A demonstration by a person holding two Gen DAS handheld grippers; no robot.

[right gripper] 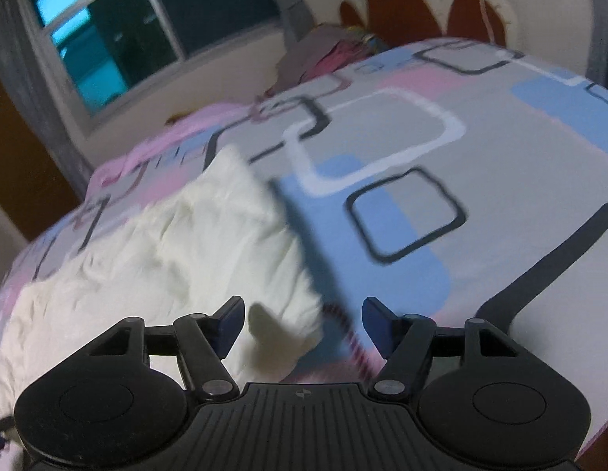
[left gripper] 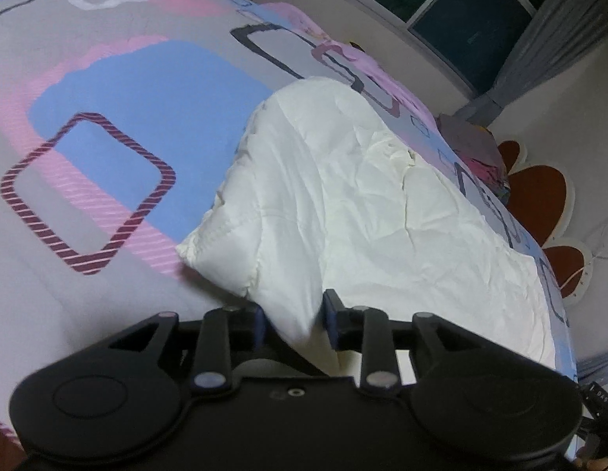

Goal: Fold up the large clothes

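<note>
A large cream-white garment [left gripper: 362,196] lies crumpled and partly folded on the patterned bedspread [left gripper: 127,78]. In the left wrist view, a fold of its near edge runs between the jaws of my left gripper [left gripper: 294,320]. The jaws stand a little apart and a thin dark gap shows at the right pad. In the right wrist view the same garment [right gripper: 186,243] spreads to the left. One corner of it lies loose below my right gripper [right gripper: 302,322], whose jaws are wide open and touch nothing.
The bedspread [right gripper: 461,157] is grey with pink, blue and dark squares. A heap of pink and grey clothes [left gripper: 476,145] sits by the red scalloped headboard [left gripper: 539,192]. A dark window [right gripper: 127,39] with grey curtains is behind the bed.
</note>
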